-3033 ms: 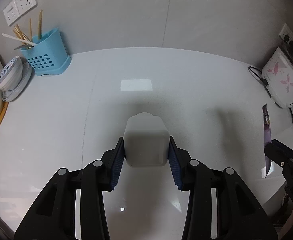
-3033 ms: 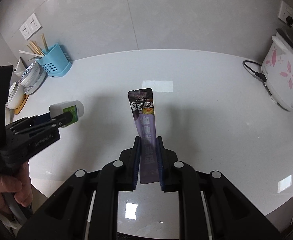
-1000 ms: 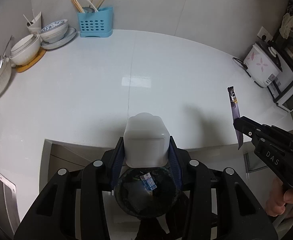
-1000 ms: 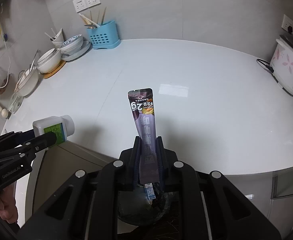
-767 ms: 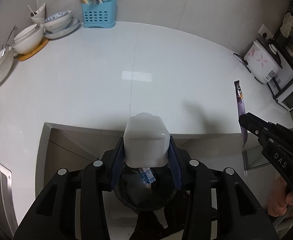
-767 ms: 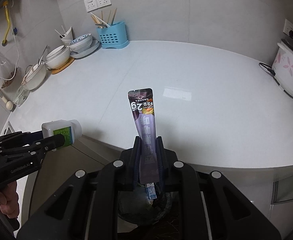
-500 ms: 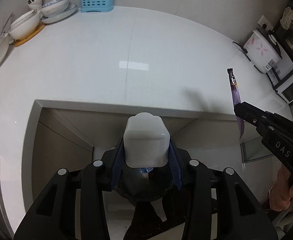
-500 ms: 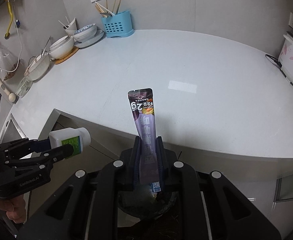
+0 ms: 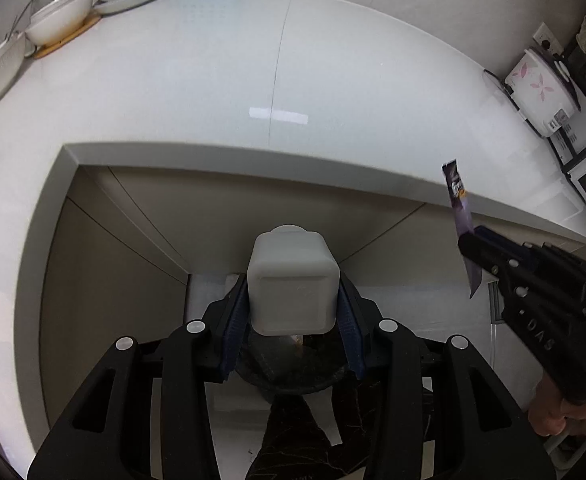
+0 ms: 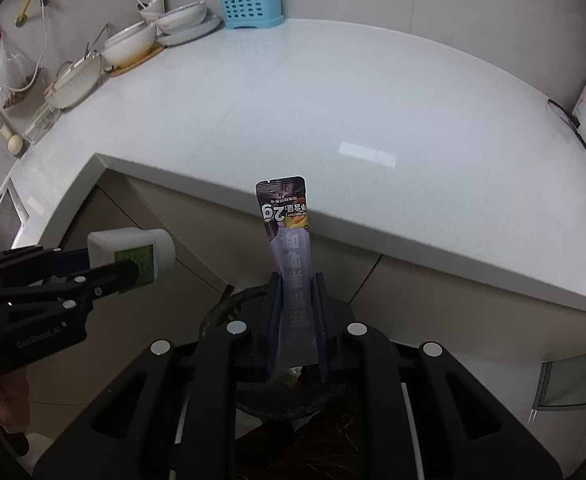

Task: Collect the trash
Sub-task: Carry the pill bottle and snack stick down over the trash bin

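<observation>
bottle (image 9: 293, 280): matt white plastic | sachet (image 10: 289, 248): glossy foil | countertop (image 9: 213, 80): glossy, smooth

Trash bin (image 9: 293, 376) mostly hidden behind white bottle (image 9: 293, 280).

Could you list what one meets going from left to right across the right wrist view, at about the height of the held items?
left claw → white bottle held in it → purple sachet gripped by the right claw → white countertop's front edge
</observation>
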`<state>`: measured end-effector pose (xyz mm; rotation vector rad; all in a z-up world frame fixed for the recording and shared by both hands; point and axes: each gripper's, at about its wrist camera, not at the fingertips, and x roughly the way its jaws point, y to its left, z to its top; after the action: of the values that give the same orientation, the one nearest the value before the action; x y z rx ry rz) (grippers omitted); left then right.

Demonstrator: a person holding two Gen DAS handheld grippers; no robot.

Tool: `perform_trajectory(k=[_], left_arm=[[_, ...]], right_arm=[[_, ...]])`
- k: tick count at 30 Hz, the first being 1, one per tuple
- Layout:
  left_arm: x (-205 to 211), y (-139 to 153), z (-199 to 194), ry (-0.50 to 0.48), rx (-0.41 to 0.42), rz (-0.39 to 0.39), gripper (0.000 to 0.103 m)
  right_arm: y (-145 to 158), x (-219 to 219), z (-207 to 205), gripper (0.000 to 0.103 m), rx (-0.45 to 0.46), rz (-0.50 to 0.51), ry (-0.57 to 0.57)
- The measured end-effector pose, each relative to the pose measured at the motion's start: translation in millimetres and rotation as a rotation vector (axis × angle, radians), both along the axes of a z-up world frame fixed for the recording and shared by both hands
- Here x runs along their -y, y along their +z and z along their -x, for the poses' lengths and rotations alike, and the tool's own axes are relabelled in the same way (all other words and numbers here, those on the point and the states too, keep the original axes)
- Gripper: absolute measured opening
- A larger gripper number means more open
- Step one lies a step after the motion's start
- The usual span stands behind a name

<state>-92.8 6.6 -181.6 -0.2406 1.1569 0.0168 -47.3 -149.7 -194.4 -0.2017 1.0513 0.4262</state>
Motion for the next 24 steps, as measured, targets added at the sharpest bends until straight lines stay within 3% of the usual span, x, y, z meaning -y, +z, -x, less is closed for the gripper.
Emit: perform_trajectory(k=[16, 24], left_arm=[[11.7, -81.4, 8.1, 0.026, -0.032, -0.033, 0.041], [11.1, -115.1, 6.6, 0.046, -0.083, 0.001, 0.041]], right_arm=[[-83.6, 12.2, 1.5, 0.014, -0.117, 0.018, -0.024], [-110.2, 18.2, 1.2, 0.014, -0.174, 0.036, -0.017]])
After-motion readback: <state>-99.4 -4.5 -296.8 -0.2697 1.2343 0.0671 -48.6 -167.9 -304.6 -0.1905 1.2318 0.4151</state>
